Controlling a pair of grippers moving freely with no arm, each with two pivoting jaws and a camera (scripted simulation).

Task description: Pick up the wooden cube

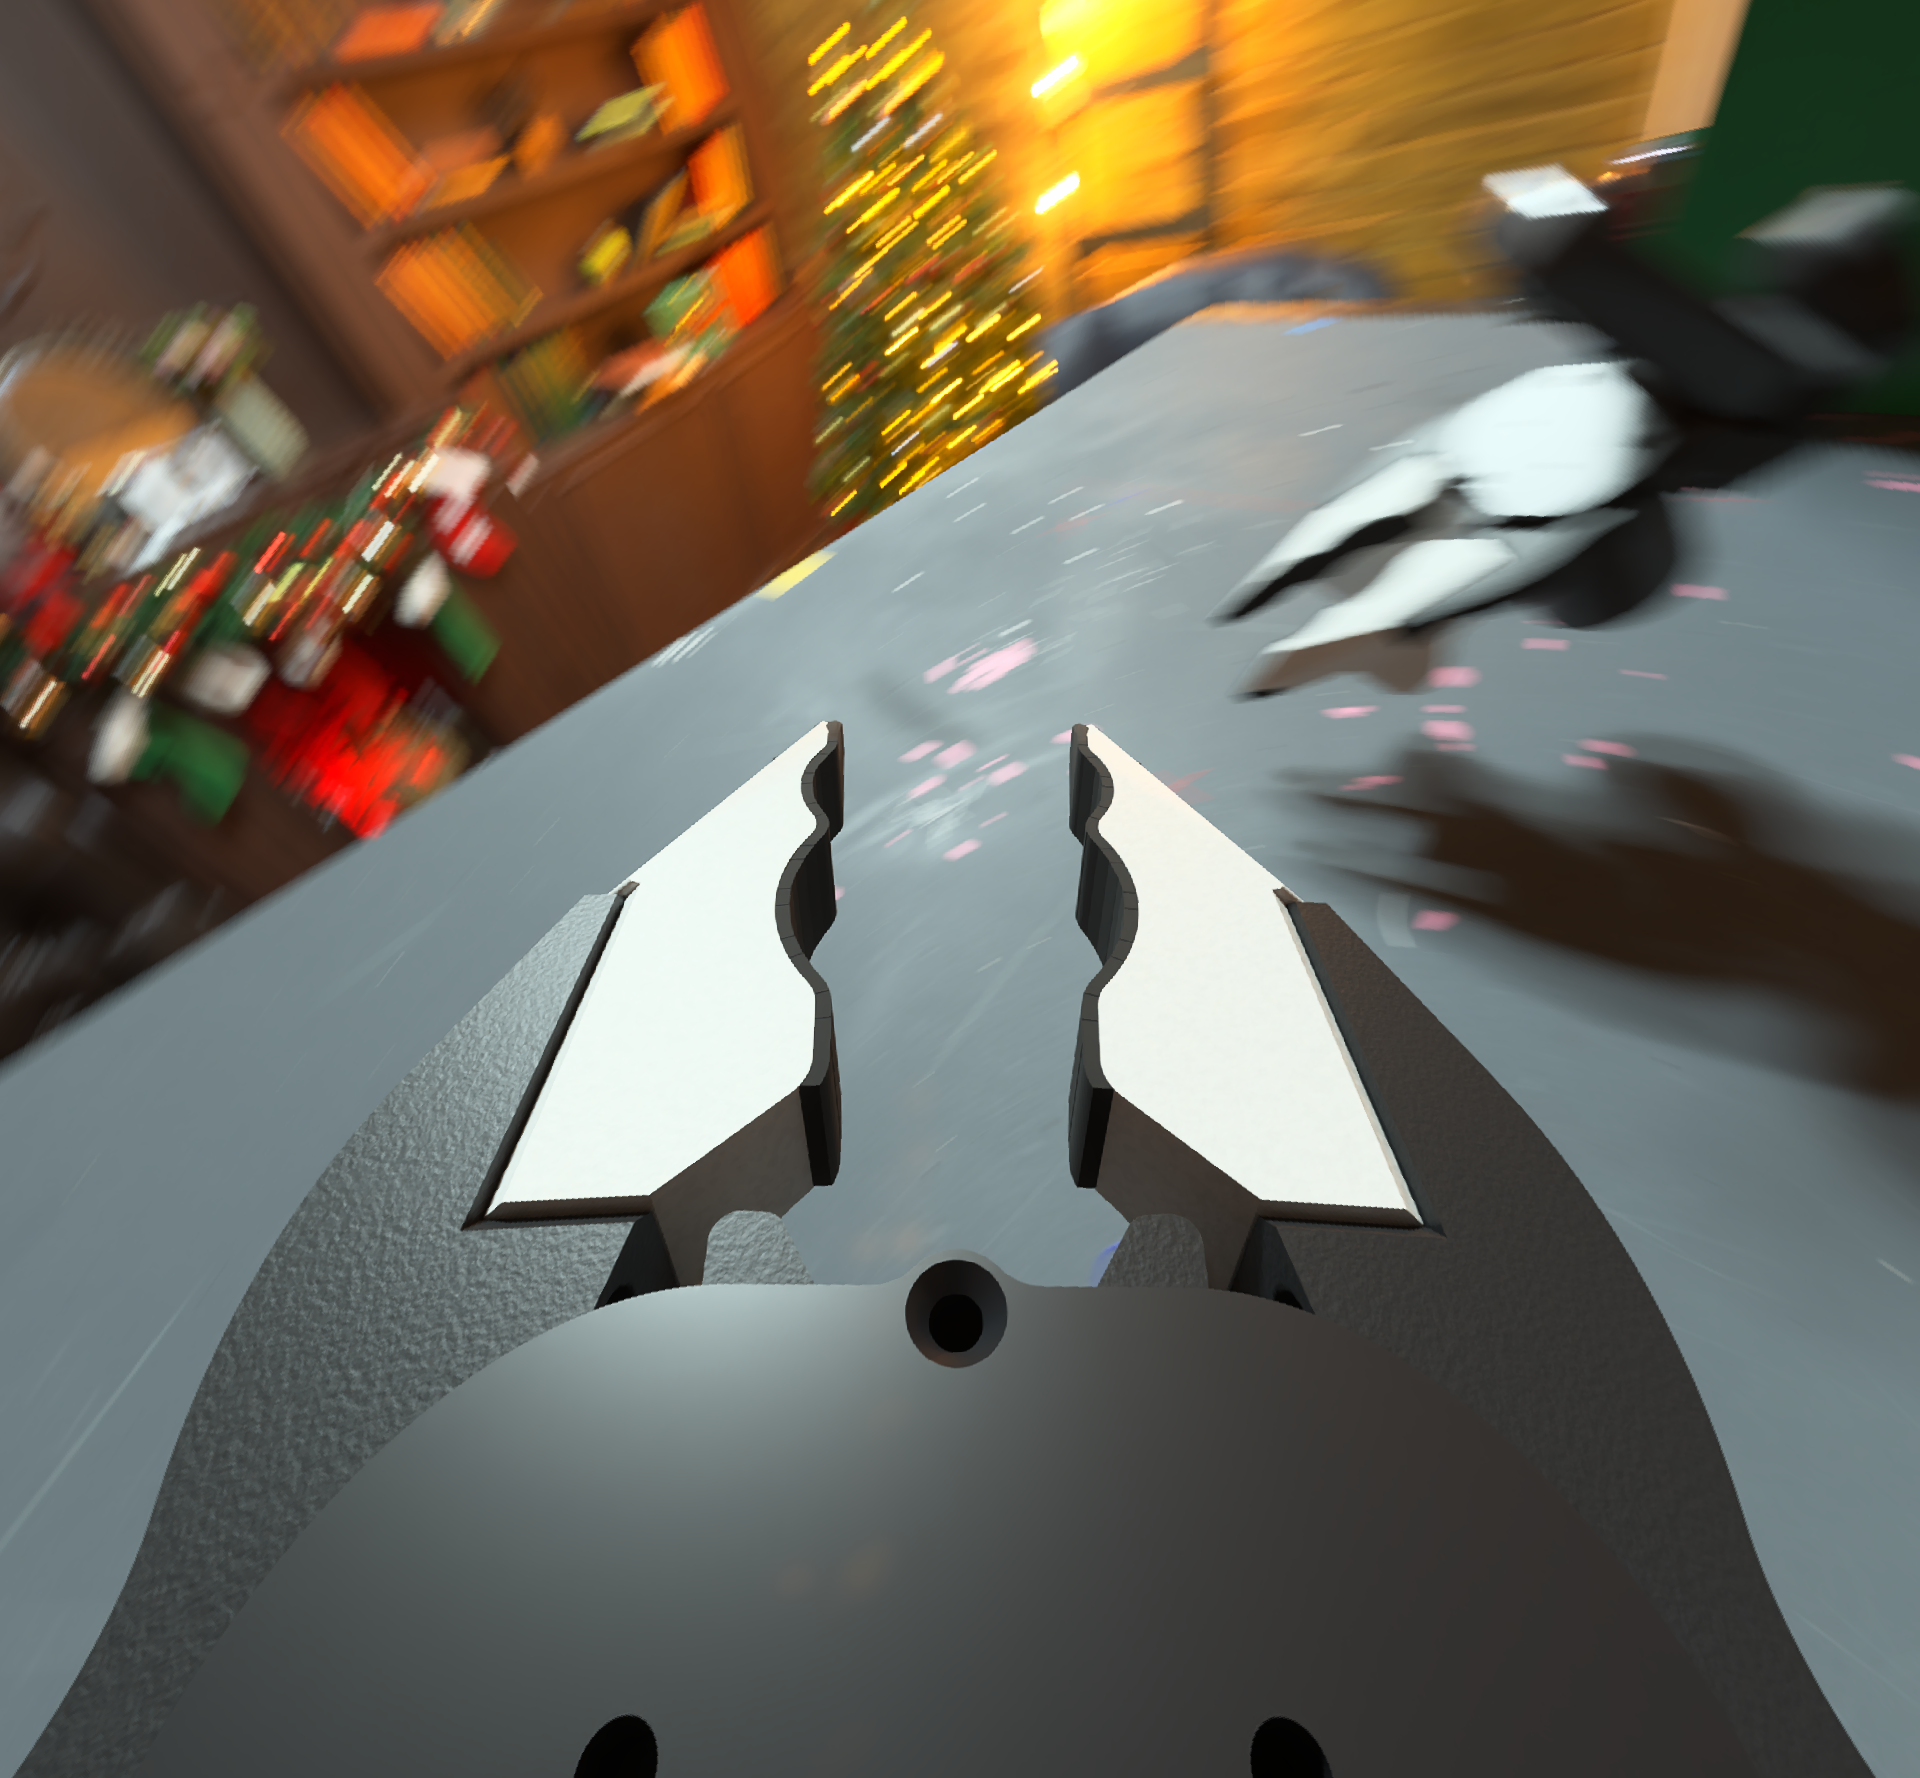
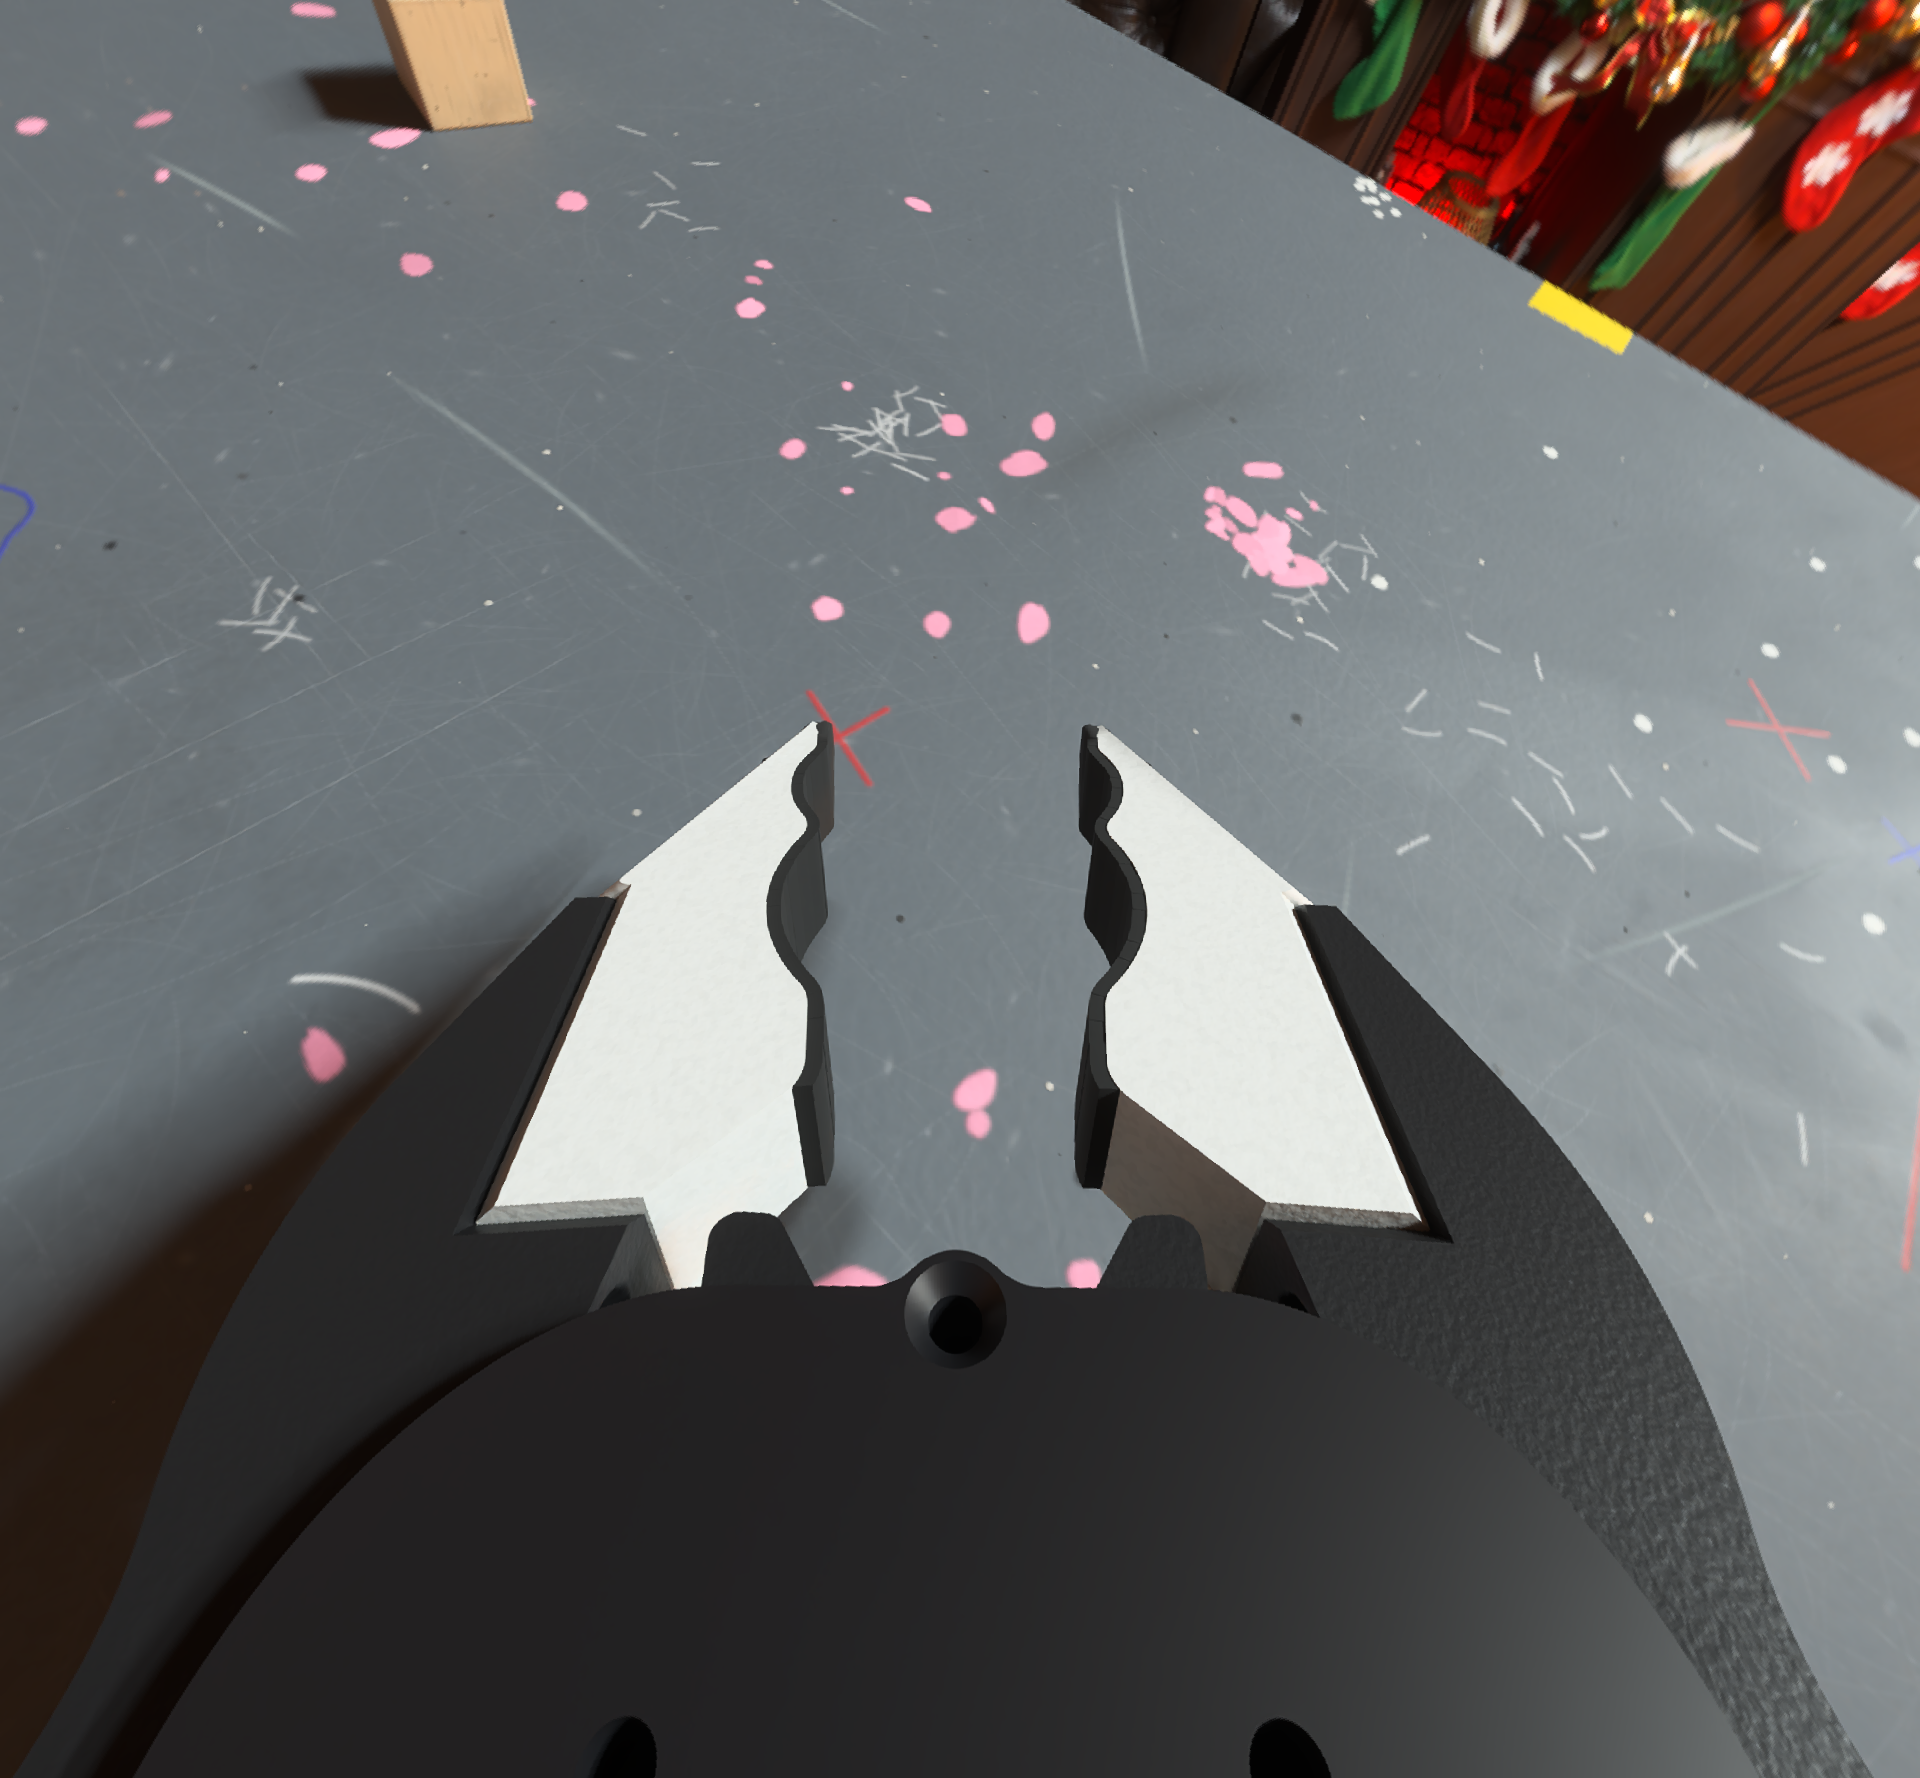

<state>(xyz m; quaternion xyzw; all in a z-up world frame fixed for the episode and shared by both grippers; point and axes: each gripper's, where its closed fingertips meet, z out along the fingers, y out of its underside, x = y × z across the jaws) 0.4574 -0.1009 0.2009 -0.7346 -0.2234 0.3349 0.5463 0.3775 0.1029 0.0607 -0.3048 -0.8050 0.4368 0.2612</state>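
Right gripper (image 2: 956, 741), black body with white fingers (image 2: 686, 980), jaws apart, nothing between them, hovering over scratched grey tabletop (image 2: 520, 689) with pink paint spots. Light wooden cube (image 2: 447, 35) far upper left, resting on table, well apart from gripper. Yellow tape piece (image 2: 1579, 317) on table edge at right.

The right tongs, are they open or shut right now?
Open. The right tongs show bare grey table between their fingertips, and the wooden cube sits far off, untouched.
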